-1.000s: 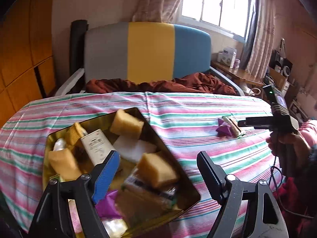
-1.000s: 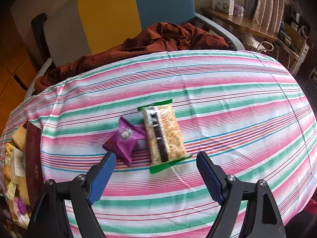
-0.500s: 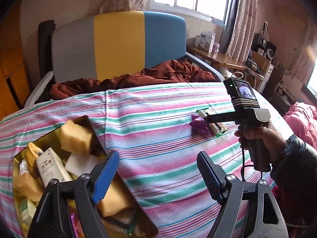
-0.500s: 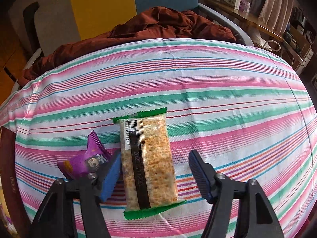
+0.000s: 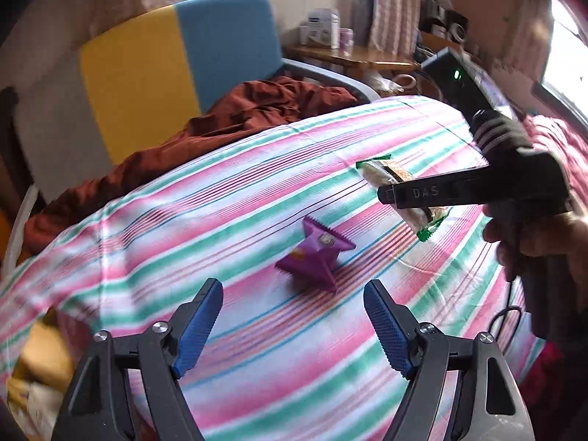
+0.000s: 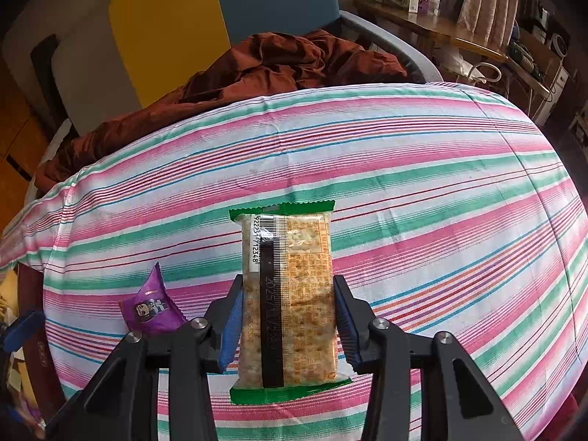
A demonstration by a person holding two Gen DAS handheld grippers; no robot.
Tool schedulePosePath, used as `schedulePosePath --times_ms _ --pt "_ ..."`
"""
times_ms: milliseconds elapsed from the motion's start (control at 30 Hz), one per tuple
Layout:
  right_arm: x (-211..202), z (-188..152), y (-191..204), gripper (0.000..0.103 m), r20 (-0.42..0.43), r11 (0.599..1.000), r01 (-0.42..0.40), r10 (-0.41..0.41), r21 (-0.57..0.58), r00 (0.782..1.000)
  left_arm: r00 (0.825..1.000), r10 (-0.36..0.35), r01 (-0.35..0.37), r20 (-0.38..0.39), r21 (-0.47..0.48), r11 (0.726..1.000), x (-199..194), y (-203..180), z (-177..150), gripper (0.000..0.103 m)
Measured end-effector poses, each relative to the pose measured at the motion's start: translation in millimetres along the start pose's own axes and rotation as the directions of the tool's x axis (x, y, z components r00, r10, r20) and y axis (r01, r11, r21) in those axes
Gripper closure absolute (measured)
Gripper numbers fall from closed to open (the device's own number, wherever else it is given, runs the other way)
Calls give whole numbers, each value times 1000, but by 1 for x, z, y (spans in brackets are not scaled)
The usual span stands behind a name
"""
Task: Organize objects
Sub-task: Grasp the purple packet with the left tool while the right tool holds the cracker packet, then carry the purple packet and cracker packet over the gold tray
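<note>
A cracker pack with green ends (image 6: 288, 294) lies lengthwise between the fingers of my right gripper (image 6: 288, 316), whose blue pads press both long sides; it also shows in the left wrist view (image 5: 400, 191), partly behind the right gripper (image 5: 474, 187). A small purple snack packet (image 5: 316, 257) lies on the striped tablecloth (image 5: 220, 220), just ahead of my left gripper (image 5: 294, 323), which is open and empty. The purple packet also shows left of the right gripper in the right wrist view (image 6: 150, 307).
A tin with snacks (image 5: 33, 367) sits at the table's left edge, also seen in the right wrist view (image 6: 14, 349). A chair with grey, yellow and blue back (image 6: 165, 33) and a brown cloth (image 6: 257, 70) stands behind the table. A cluttered shelf (image 6: 459, 36) is at the right.
My right gripper has moved onto the cracker pack and closed on its sides. My left gripper has swung right, away from the tin, toward the purple packet.
</note>
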State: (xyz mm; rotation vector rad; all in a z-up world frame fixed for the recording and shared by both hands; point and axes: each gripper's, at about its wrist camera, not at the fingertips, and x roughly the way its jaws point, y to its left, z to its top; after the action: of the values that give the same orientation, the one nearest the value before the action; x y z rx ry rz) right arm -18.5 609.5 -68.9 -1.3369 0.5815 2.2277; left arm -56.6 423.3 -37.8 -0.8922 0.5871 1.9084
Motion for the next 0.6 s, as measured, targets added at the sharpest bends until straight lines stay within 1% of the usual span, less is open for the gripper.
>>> schedulePosePath --times_ms 33,100,167,233,333,367,400,433,467,600 --pt "0 1 0 58 -1 1000 -7 7 2 1000 1000 -1 2 -12 22 1000 10 -1 4 24" --pt "-2 3 0 58 1 1000 -20 20 3 1000 998 -10 13 -60 49 999 33 -2 12 31" --pt "-4 4 1 58 10 999 -34 34 1 999 997 -24 30 -80 81 996 49 -5 17 32" --pt "-8 4 3 58 19 999 -43 43 -3 999 994 -18 31 -106 117 993 65 -8 20 32" --pt "-10 5 2 58 24 999 -50 50 -2 998 988 -40 59 -149 121 991 85 -9 23 32" --pt "-10 5 2 58 26 999 -50 50 -3 998 988 -47 65 -150 122 990 90 -10 24 36" --pt "-10 5 3 58 26 999 -49 49 -7 998 988 -49 68 -149 124 990 93 -11 26 50" --pt "-9 5 3 58 24 999 -45 45 -13 999 987 -49 68 -153 124 990 96 -11 27 58" --pt "-8 4 4 58 21 999 -38 38 -23 999 986 -64 81 -156 107 991 99 -11 27 65" --pt "9 1 8 58 -23 998 8 -9 -64 1000 988 -56 63 -145 41 997 95 -8 24 67"
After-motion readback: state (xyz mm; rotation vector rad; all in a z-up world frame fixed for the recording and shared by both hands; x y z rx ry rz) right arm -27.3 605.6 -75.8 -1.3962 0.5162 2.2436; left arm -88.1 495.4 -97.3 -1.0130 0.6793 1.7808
